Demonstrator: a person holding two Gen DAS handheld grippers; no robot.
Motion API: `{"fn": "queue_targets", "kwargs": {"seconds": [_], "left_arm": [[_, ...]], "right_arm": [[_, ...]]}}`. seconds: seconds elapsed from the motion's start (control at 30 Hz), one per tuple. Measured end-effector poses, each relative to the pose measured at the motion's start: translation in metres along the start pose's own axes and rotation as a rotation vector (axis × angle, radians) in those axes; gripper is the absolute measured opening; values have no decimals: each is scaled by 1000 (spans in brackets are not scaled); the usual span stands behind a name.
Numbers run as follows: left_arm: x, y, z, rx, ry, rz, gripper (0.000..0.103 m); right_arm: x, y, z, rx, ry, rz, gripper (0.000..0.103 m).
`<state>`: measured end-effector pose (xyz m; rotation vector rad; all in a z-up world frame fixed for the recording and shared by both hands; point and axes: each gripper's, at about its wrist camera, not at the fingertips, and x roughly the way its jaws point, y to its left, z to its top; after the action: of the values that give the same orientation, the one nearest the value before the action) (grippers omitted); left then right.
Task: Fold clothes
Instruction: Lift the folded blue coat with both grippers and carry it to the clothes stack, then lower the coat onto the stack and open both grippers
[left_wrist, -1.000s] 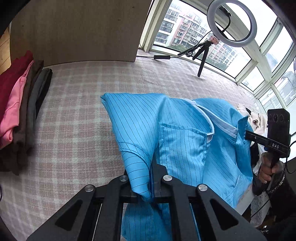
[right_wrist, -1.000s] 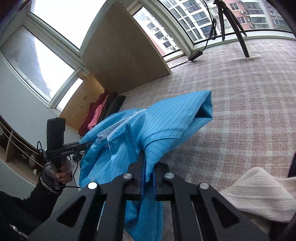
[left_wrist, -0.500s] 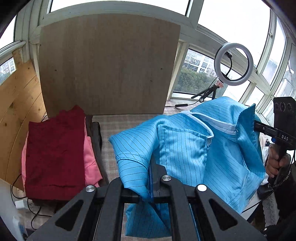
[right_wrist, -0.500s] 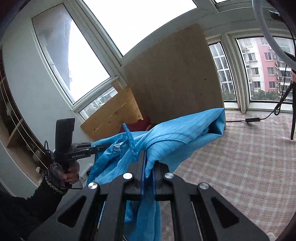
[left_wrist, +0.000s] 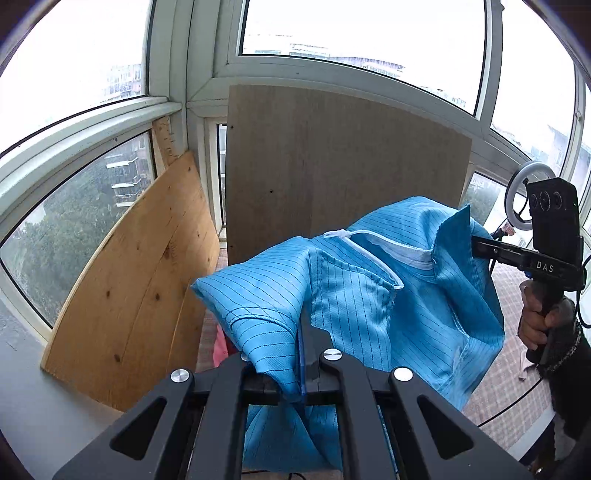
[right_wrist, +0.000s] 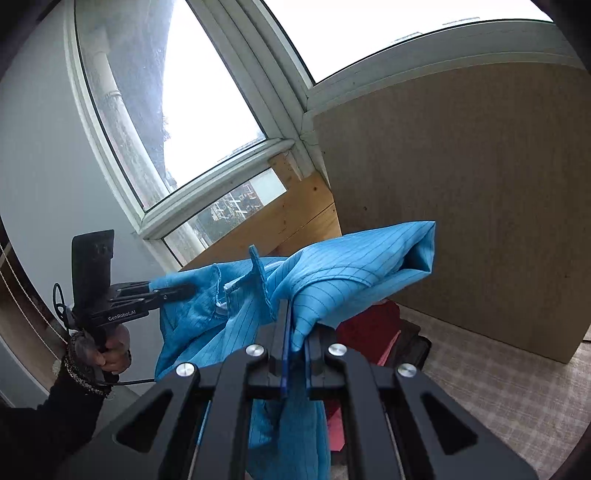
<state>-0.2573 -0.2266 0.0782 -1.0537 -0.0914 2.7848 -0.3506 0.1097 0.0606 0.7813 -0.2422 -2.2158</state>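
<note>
Two hand-held grippers, left (left_wrist: 301, 354) and right (right_wrist: 291, 332), each clamped tight on one blue striped garment (left_wrist: 369, 295)

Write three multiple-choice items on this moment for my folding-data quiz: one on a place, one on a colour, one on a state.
1. Where is the blue garment?
A. flat on the bed
B. held up between both tongs
C. on the windowsill

2. What colour is its zipper tape?
A. white
B. black
C. red

3. What state are the left tongs in?
A. wide open
B. shut on nothing
C. shut on the cloth

Answers: 1 B, the right tongs and the left each pinch a part; 2 A, a white strip lines the opening; 3 C, fabric sits pinched between them.
</note>
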Motion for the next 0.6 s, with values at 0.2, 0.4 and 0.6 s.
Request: {"fn": "queue_targets", "kwargs": {"seconds": [0.2, 0.4, 0.6], "left_arm": [[-28, -3, -45, -82, -75, 32, 5], [-3, -18, -96, -242, -85, 53, 6], [95, -24, -142, -296, 192, 19, 14]], "right_arm": [[71, 7, 73, -182, 165, 16, 5], [182, 5, 90, -366, 386, 76, 5], [304, -32, 28, -523, 656, -131, 15]]}}
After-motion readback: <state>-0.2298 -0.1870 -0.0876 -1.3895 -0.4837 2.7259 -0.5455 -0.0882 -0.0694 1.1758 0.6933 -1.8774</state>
